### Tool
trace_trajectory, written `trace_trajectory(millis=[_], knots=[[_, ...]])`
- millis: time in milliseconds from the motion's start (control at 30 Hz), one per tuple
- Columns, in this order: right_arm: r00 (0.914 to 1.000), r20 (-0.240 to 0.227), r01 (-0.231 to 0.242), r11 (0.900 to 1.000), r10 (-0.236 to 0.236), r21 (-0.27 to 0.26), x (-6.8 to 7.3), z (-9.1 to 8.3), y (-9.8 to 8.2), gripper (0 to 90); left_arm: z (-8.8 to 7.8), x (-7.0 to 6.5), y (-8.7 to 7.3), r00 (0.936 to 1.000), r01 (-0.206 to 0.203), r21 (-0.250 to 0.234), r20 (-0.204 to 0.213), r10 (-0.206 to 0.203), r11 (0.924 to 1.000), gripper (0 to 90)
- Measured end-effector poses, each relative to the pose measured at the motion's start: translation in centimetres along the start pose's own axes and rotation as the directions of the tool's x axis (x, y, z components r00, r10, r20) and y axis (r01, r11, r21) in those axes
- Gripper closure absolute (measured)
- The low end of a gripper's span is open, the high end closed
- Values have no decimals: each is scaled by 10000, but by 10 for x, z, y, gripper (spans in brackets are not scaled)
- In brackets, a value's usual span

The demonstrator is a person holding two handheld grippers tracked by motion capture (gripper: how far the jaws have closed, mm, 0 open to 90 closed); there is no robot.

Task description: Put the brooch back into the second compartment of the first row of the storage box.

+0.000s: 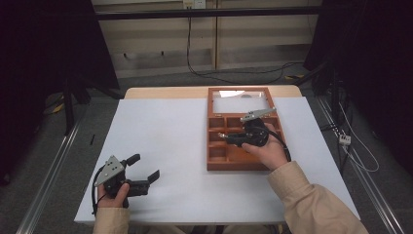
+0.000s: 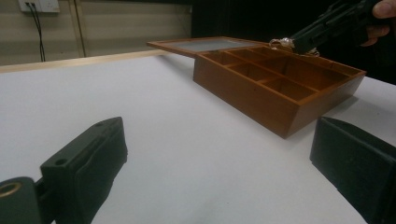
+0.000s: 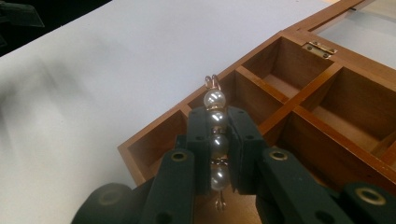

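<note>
A short pearl strand with copper wire loops is pinched between the pads of my right gripper, which is shut on it. That gripper hovers over the left-hand compartments of a brown wooden box, pointing left. The box has several empty compartments, and its glass-paned lid lies open and flat behind it. From the left gripper view, the strand hangs just above the box. My left gripper rests at the table's front left, open, with nothing between its jaws.
A white sheet covers the table, with a strip of wood showing at its far edge. Black cables trail on the floor behind. Dark stands and curtains flank both sides.
</note>
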State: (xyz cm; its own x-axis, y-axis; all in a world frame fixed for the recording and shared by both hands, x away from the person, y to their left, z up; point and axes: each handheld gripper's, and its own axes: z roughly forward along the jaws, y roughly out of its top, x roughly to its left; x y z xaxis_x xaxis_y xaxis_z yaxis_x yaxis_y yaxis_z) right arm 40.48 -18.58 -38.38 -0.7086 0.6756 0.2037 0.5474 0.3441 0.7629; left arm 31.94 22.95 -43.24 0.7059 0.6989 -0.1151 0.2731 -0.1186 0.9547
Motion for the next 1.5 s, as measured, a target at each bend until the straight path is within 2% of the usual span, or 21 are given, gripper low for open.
trace_trajectory(millis=[1133, 1500], knots=[[9995, 325, 2, 10000, 0, -51, -14, 1, 7, 808, 0, 0, 0, 10000, 15, -18, 20, -15, 10000, 38], [9983, 580, -12, 9999, 19, -110, -23, -1, 11, 808, 0, 0, 0, 10000, 32, -34, 24, -32, 10000, 38]])
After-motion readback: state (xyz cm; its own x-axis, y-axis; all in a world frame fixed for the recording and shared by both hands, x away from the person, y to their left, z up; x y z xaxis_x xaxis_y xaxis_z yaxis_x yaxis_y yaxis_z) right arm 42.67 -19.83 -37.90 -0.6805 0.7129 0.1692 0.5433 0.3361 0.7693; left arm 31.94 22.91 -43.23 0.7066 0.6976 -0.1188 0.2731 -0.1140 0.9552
